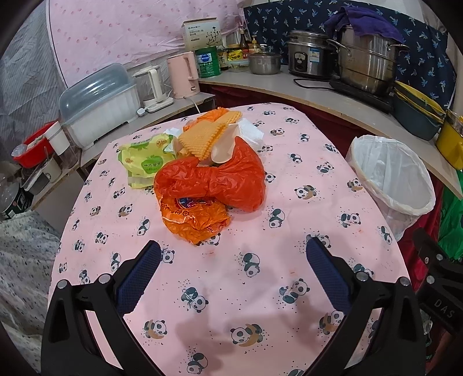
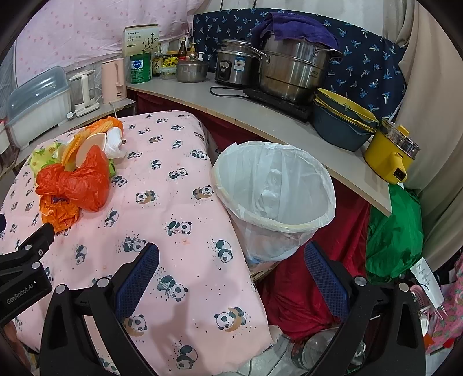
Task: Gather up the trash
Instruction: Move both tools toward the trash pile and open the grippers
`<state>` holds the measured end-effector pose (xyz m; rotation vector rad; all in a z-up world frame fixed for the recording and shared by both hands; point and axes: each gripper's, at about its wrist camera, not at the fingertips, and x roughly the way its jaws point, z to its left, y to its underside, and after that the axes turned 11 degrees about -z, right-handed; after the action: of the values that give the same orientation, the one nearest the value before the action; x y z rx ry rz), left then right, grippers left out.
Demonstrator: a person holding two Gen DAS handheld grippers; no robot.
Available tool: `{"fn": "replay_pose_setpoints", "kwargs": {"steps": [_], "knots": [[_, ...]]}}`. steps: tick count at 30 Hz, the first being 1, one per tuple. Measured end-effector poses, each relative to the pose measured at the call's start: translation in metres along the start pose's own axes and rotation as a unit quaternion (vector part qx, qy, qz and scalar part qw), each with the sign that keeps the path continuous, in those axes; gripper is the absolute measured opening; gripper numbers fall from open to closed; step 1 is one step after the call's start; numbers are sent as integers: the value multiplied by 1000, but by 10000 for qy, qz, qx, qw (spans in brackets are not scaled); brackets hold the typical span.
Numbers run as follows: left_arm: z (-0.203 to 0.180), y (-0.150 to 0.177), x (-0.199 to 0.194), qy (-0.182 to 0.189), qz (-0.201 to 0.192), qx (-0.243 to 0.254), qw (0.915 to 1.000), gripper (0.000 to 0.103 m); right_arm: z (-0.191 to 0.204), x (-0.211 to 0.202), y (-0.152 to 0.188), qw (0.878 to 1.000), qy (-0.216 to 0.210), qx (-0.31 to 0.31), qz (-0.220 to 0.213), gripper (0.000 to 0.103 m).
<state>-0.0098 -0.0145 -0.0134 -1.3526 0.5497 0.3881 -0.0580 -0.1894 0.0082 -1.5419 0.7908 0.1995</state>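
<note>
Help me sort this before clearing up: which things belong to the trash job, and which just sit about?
Job: red plastic bag, orange wrapper, green packet, yellow foam net, lined bin.
Lying about: pink kettle, steamer pot, rice cooker.

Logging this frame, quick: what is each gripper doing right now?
Left gripper: open, holding nothing.
Right gripper: open, holding nothing.

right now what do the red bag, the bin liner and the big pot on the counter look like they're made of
Red bag: thin glossy plastic film, judging by its crinkles and shine.
Bin liner: translucent whitish plastic film, wrinkled and folded over the rim.
Big pot: likely stainless steel, with a brushed, reflective silver wall; a purple cloth drapes its top.
</note>
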Motion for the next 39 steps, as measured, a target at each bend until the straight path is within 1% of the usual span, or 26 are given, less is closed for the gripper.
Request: {"fn": "replay_pose_setpoints", "kwargs": {"steps": [4,10,15,17,21,29,36,39], "knots": [[-2,3,-2,-2,15,-99,9999,96,2,1,-1,10000,-7,-5,-10,96],[10,1,-1,-14,49,-274,9996,96,8,9,-6,10000,-43,-21,16,96],[34,-8,6,-10,103,-459,9989,96,20,15,-18,9999,-134,-48,-46,96],[49,-13,13,-2,110,-545,9985,96,26,17,-23,9998,-190,-68,-85,96],[67,-15,22,-13,117,-672,9977,96,39,23,-32,9992,-360,-90,-117,96],[101,-12,42,-115,213,-785,9966,96,84,40,-45,9948,-1005,-178,-23,95],[128,-5,61,-293,441,-964,9939,96,137,63,-47,9841,-1725,-371,198,80],[137,-4,69,-302,505,-1025,9930,96,159,74,-43,9791,-1945,-510,315,79]]}}
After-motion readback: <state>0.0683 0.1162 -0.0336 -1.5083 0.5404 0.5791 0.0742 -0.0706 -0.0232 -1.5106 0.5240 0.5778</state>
